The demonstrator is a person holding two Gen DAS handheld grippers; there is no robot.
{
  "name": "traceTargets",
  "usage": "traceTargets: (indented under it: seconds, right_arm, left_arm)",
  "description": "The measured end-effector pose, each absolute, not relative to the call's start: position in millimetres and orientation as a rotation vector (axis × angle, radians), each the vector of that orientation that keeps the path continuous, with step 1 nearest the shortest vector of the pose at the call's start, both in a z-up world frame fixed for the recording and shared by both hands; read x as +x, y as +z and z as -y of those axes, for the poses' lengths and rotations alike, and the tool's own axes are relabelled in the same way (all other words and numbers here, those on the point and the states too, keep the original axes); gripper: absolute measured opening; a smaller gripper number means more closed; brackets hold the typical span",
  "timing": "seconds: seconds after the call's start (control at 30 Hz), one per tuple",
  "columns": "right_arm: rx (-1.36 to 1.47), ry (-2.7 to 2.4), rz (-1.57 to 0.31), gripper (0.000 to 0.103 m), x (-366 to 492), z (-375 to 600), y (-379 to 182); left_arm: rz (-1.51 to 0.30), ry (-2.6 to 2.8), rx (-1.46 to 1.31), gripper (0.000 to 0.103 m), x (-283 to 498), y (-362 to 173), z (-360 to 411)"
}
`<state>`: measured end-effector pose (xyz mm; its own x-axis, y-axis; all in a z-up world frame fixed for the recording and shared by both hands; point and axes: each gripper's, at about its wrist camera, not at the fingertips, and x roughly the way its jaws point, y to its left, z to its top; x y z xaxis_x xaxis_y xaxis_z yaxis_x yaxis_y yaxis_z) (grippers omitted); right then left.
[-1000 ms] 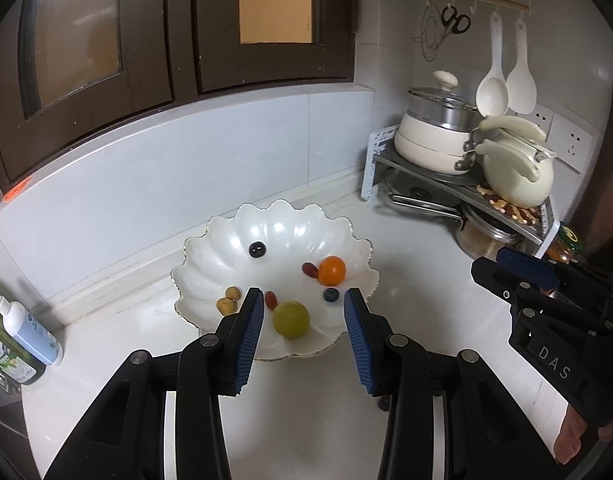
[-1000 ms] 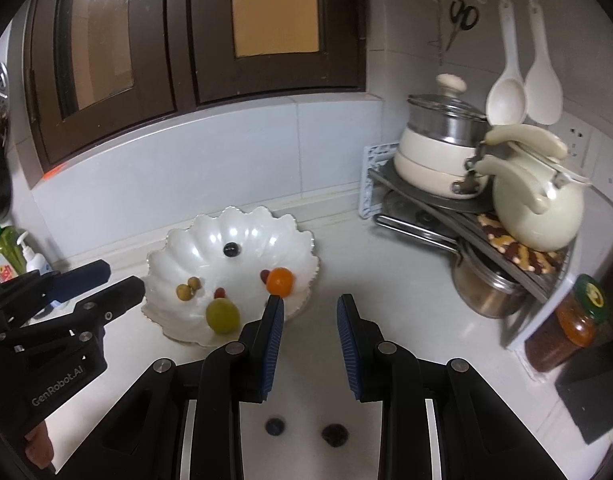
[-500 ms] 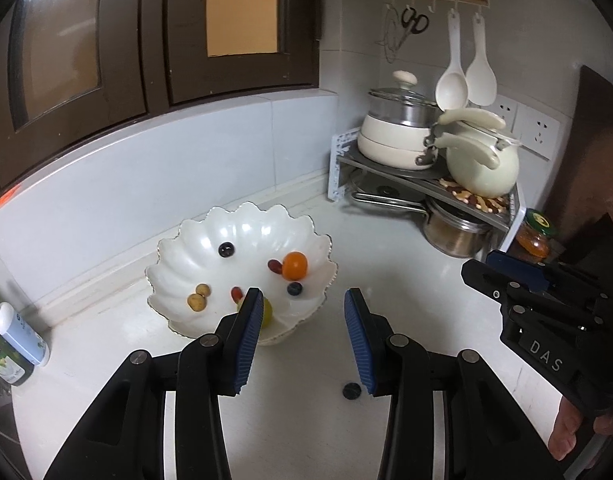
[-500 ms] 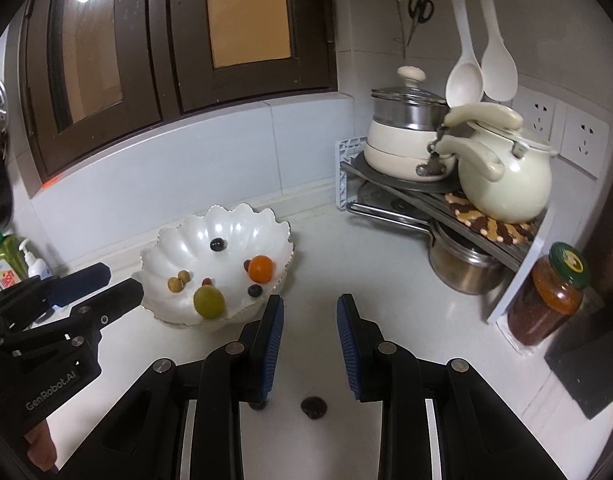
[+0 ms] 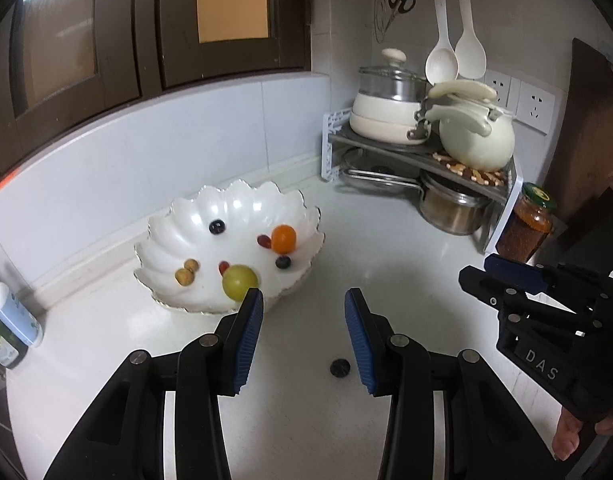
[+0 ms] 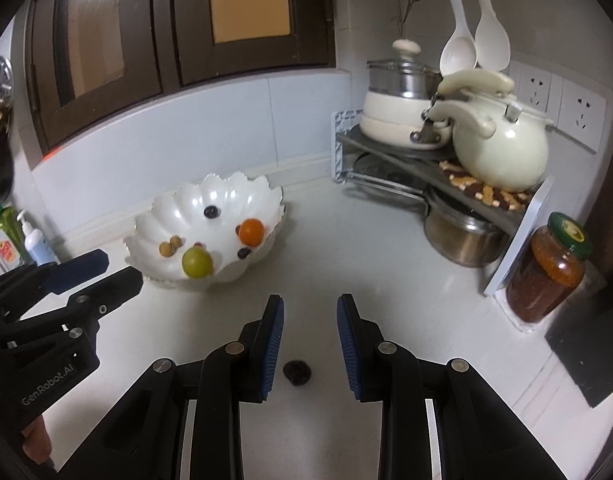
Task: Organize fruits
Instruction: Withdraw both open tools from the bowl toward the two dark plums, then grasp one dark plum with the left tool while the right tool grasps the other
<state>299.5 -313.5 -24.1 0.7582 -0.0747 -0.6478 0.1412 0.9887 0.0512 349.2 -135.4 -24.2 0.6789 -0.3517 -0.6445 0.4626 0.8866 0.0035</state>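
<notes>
Nearest you, both your left gripper (image 5: 302, 328) and your right gripper (image 6: 310, 340) hang over the white surface (image 6: 346, 248) with fingers spread and nothing between them, and a small dark fruit (image 6: 296, 371) lies on the surface just beneath the right gripper. Farther back, toward the rear edge, sits the white scalloped bowl (image 5: 178, 236). It holds a green fruit (image 5: 239, 282), an orange fruit (image 5: 284, 239), two brown ones and several small dark and red pieces.

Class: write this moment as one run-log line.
left gripper: open, empty | right gripper: open, empty | dark fruit: on counter | bowl: holds other fruits
</notes>
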Motion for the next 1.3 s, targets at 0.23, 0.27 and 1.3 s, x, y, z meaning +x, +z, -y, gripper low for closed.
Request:
traceTargets:
  seconds: [0.23, 0.27, 1.3]
  right_arm:
    - [0.107, -0.089, -0.744, 0.029, 300.7, 313.6, -45.4]
    - [0.109, -0.082, -0.752, 0.029, 301.6, 313.9, -48.7]
    - [0.149, -0.004, -0.927, 0.029, 335.1, 318.5, -123.6]
  left_arm:
    - [-0.723, -0.470, 0.179, 0.042, 346.6, -44.6, 139.6]
    - [-0.728, -0.471, 0.183, 0.042, 346.3, -47.1, 140.3]
    - [-0.840, -0.553, 0.250, 0.042, 364.0, -127.0, 160.0]
